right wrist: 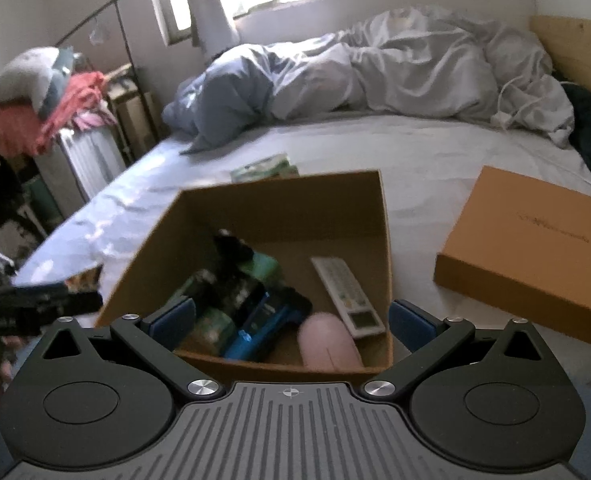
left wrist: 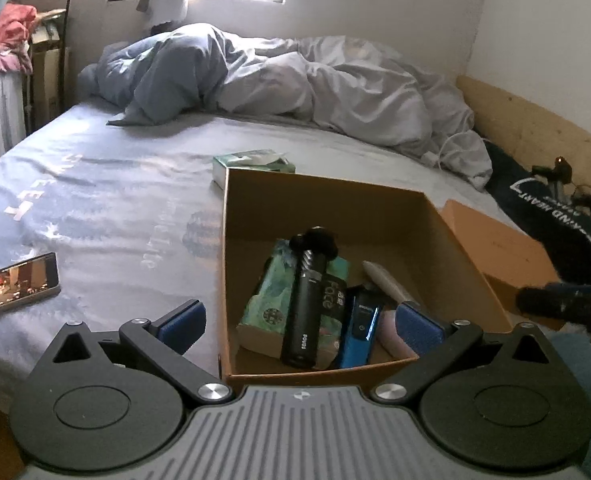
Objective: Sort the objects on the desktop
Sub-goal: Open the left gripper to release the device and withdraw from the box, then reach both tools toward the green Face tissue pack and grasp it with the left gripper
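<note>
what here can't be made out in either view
- Tissue pack: box wall hides its near side, both views.
- Phone: left view only, cut by the edge; screen too small.
- Black and blue items in the box: blurred in right view.
- Lid print: too small.

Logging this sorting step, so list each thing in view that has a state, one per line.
left gripper: open, holding nothing
right gripper: open, holding nothing
cardboard box: open, partly filled
box lid: off, lying flat on the bed
phone: screen lit, lying on the bed
green tissue pack: outside, behind the box
</note>
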A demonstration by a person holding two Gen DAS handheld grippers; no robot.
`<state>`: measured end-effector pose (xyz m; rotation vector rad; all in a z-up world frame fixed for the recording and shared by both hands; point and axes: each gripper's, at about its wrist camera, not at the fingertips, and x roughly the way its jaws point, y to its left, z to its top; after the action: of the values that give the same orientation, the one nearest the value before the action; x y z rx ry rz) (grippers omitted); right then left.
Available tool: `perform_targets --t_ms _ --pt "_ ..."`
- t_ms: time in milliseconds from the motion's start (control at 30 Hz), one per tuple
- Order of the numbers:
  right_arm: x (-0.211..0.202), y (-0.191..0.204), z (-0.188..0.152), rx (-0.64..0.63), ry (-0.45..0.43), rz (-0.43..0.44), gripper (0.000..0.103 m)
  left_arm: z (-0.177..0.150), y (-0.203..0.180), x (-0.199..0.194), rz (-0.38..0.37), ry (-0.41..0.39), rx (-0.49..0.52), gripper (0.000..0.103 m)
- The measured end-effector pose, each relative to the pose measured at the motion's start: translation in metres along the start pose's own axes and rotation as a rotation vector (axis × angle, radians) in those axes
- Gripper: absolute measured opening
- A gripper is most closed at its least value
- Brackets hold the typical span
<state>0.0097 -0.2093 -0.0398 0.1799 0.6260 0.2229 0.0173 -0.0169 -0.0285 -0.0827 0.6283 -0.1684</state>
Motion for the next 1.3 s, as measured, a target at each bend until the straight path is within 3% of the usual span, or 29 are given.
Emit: perform_targets --t_ms 267,467,667,1033,1300 --pt "-0.005 0.007 0.052 -0.009 -0.029 0.048 0.103 0.019 0.012 -0.004 -0.014 0.004 -0.063 0.103" --pt "-0.004 0.022 0.099 -0.074 -0.006 0.112 0.103 0.057 0.018 0.003 -0.055 0.010 -0.081 0.103" --pt "0.003 0.023 0.149 -0.042 -0.032 0.160 0.103 0.097 0.021 0.014 -0.061 0.005 -0.084 0.103" --pt "0.029 0.013 0.256 -0.010 -0.087 0.229 0.103 0.166 0.032 0.035 -0.051 -0.054 -0.102 0.103" --pt "0.077 0.009 0.316 -0.016 -0.109 0.248 0.103 0.205 0.045 0.081 -0.040 -0.075 -0.114 0.103"
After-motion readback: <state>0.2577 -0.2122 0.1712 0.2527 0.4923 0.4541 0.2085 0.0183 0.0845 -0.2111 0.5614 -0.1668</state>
